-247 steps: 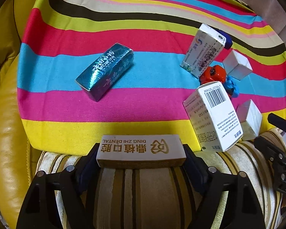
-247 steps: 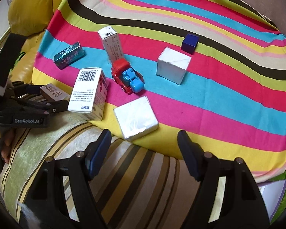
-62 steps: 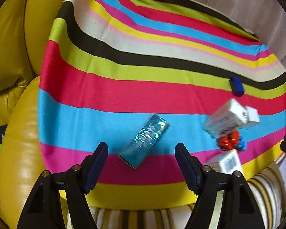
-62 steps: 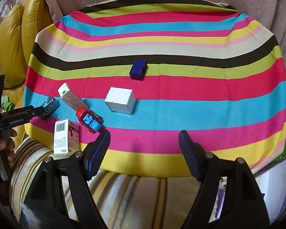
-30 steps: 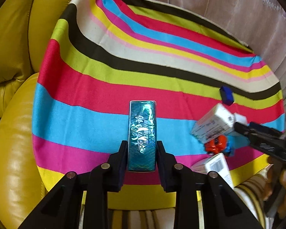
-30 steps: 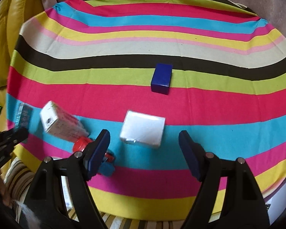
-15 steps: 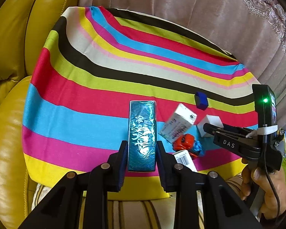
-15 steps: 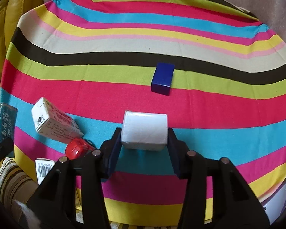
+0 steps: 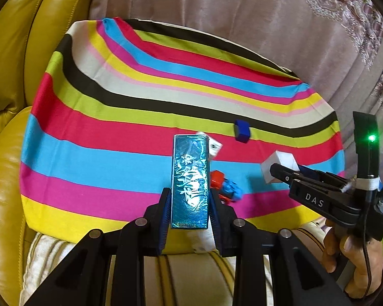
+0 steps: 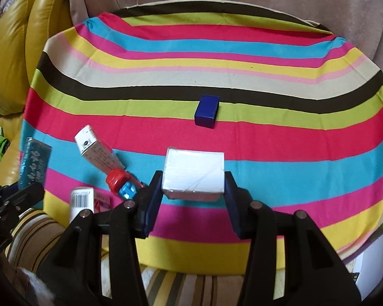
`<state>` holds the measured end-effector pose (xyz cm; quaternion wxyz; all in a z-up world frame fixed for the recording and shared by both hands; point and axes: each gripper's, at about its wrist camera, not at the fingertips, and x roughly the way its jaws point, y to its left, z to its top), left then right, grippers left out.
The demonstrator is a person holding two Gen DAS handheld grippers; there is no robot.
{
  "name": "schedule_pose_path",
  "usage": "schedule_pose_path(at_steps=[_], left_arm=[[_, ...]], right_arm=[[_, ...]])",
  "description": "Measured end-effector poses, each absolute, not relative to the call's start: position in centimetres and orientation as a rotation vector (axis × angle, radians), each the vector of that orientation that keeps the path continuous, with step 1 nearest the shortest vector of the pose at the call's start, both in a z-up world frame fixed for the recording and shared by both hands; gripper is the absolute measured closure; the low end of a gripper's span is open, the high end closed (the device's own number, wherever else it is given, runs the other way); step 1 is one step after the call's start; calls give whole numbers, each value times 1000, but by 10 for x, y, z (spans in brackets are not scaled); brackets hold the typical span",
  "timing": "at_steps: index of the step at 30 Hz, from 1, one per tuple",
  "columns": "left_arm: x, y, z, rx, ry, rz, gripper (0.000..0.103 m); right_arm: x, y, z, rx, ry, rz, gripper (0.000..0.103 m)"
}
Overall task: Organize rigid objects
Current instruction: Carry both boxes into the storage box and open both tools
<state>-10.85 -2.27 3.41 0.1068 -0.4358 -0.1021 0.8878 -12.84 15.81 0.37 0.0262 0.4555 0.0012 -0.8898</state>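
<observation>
Now the left tool clamps a teal box endwise between its pads, above the striped cloth. Meanwhile the right tool grips a white cube by its sides, clear of the cloth. On the cloth lie a blue block, a leaning white carton, a toy truck just beside it, and a barcoded box near the front edge.

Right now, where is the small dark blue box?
In the right wrist view the dark blue box lies on the striped cloth, beyond the held white box, untouched.
</observation>
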Motion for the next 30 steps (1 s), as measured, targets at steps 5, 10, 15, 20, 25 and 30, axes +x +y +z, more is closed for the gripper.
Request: schedule_pose_path(at_steps=[5,10,15,20,25,30], left_arm=[[-102,-5,38,-1273,-269,2588,73],[-95,12,43,-1261,-235,2567,73],[-88,32,47,-1250,-193,2538,73],[-82,56,49,-1244,-146,2498,73],[-77,77,50,-1241,-109,2455,73],[-70,98,51,-1240,-62,2415,73]], right_arm=[[-108,170,14,1375,-12,-2777,53],[-89,187,22,1360,-53,-2806,53],[-70,202,29,1348,-50,-2850,53],[-51,221,36,1330,-74,-2892,53],[-35,237,41,1325,-96,-2925,53],[-20,254,46,1319,-125,-2957,53]])
